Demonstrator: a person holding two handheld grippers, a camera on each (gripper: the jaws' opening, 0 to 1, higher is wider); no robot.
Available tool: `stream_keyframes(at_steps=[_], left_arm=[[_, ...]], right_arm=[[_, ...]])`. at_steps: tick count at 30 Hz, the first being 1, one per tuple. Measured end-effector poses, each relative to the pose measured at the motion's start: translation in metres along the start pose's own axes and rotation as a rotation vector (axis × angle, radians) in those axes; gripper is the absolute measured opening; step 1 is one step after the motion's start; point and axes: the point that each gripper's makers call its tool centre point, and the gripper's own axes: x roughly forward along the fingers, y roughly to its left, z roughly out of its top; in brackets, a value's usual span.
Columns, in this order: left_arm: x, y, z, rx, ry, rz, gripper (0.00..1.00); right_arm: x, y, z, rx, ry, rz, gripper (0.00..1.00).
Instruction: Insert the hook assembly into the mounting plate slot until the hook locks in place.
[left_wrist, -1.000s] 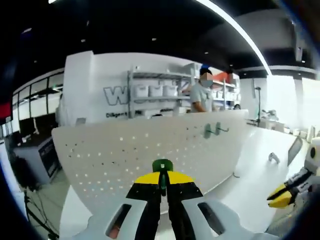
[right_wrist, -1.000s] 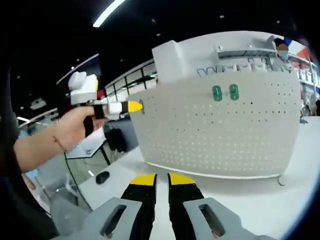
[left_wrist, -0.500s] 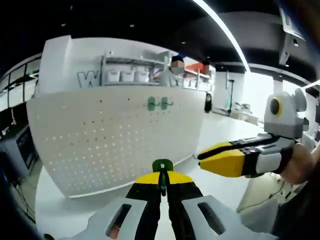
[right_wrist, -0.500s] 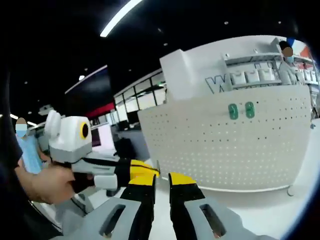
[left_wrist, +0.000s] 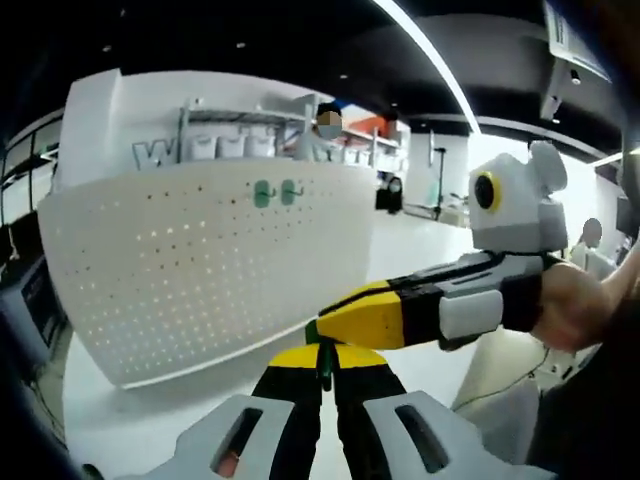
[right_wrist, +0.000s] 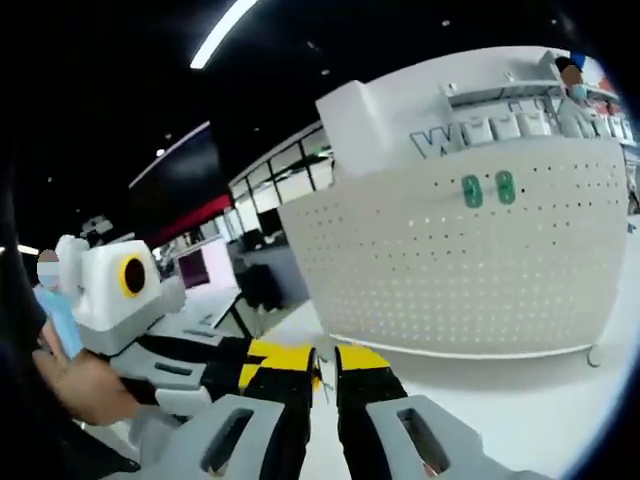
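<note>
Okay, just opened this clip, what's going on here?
A person holds a gripper in each hand in front of a white pegboard standing on a white table. The left gripper is shut on a small green hook. The right gripper reaches across, its yellow tips right at that hook. Two green hooks are already mounted near the board's top edge. The held hook is not yet at the board.
</note>
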Motion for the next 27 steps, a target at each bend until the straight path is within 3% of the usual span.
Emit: stream_keyframes(at_steps=[6, 15, 19, 24, 27], left_arm=[[0.001, 0.001, 0.001, 0.030, 0.003, 0.009, 0.02], [0.005, 0.001, -0.004, 0.008, 0.017, -0.025, 0.04], [0.004, -0.001, -0.015, 0.025, 0.056, -0.053, 0.04], [0.003, -0.001, -0.029, -0.114, 0.078, -0.130, 0.17], [0.002, 0.003, -0.029, -0.149, 0.068, -0.182, 0.23]], right_arm=[[0.000, -0.001, -0.001, 0.073, 0.009, 0.012, 0.02], [0.000, -0.003, -0.006, 0.015, 0.030, 0.008, 0.00], [-0.002, -0.012, -0.003, -0.018, 0.032, -0.012, 0.00], [-0.009, -0.025, 0.008, -0.043, 0.023, -0.023, 0.00], [-0.013, -0.025, 0.013, -0.067, 0.022, 0.005, 0.00]])
